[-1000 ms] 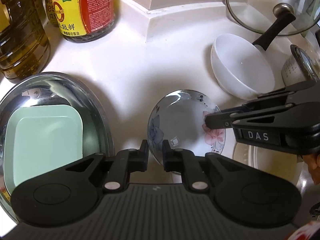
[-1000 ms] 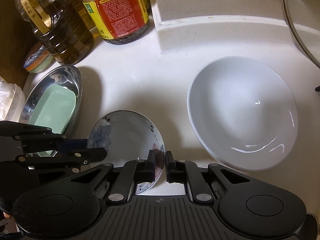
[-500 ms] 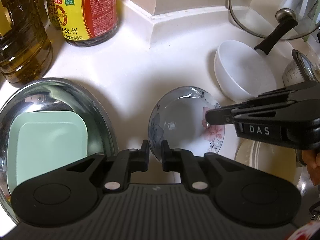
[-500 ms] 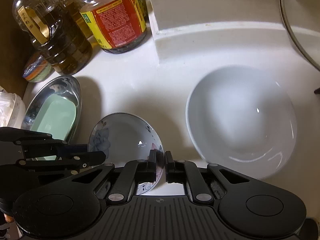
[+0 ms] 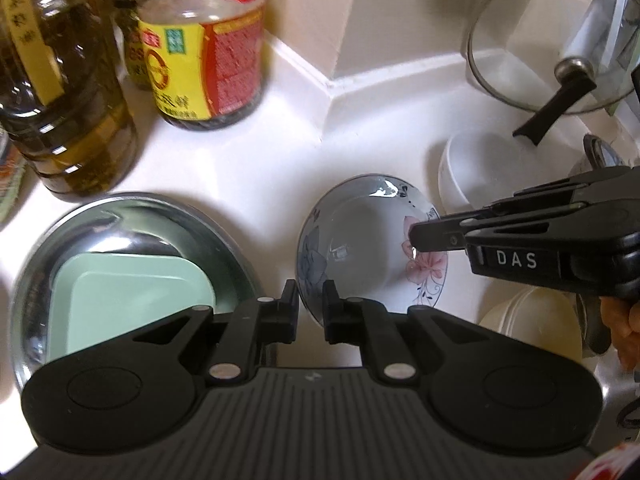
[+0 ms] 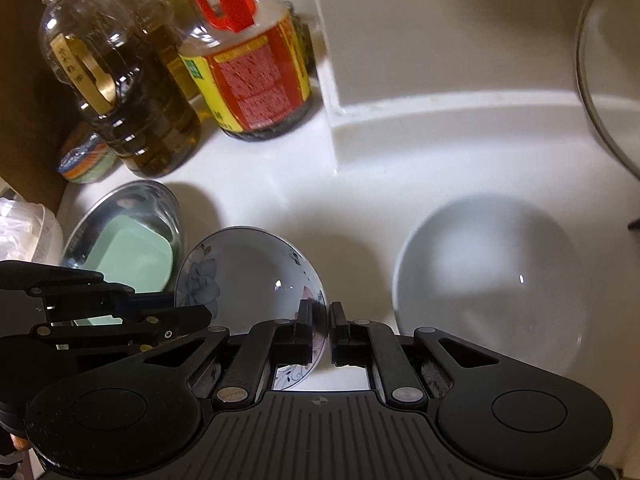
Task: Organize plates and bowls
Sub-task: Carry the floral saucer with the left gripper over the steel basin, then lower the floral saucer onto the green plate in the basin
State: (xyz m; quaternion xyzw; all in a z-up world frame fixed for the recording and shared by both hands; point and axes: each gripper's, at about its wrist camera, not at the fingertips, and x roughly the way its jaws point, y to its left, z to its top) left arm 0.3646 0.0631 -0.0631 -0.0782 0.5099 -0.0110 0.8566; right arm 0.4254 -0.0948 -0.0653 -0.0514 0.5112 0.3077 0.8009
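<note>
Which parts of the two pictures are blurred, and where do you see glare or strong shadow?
Left wrist view: the oil bottles are smeared by motion; a bright glint sits on the floral bowl rim. Right wrist view: the white bowl looks soft; the floral bowl throws a dark shadow on the counter; the edges bend, fisheye.

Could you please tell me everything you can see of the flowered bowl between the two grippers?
The flowered bowl looks like glossy white ceramic, with a grey-blue flower on one inner side and a pink one opposite. The left hand-held gripper and right hand-held gripper each pinch its rim on opposite sides. It is empty and tilted.
</note>
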